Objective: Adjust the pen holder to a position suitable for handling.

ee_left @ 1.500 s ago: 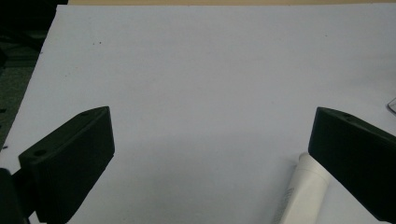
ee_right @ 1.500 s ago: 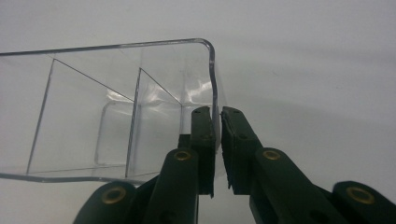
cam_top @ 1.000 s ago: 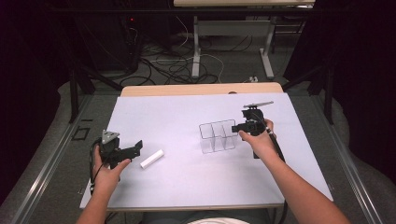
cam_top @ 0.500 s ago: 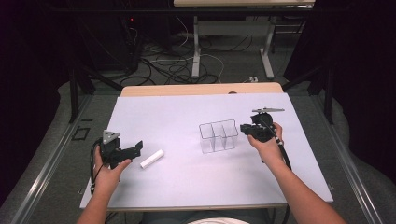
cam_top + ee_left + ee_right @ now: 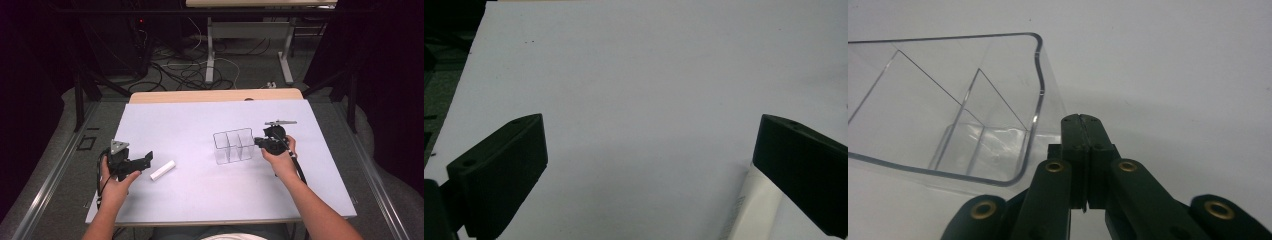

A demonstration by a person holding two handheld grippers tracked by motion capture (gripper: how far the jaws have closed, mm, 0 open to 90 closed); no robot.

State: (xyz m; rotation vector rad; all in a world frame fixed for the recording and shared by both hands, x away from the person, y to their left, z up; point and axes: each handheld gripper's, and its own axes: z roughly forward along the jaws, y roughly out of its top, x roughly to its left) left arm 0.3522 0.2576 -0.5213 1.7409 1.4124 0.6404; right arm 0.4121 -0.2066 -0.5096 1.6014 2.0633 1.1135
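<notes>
A clear plastic box [image 5: 233,146] with three compartments stands on the white table [image 5: 200,120], right of centre. My right gripper [image 5: 257,142] sits just off the box's right end and points at it. In the right gripper view the gripper [image 5: 1082,120] has its jaws pressed together with nothing between them, having just closed, and the box's rim [image 5: 1040,75] lies to their left. A white tube [image 5: 163,170] lies at the left. My left gripper [image 5: 146,159] rests beside it, open. In the left gripper view the tube [image 5: 751,205] shows by the right jaw of the gripper [image 5: 649,165].
A wooden strip [image 5: 215,95] runs along the table's far edge. Beyond it on the floor are cables [image 5: 185,70] and the legs of another table [image 5: 210,55]. A metal rail [image 5: 55,170] lines the left side.
My right gripper has drawn back from the box's right end, a little to the right and lower. The left hand, the tube and the box stay where they were.
</notes>
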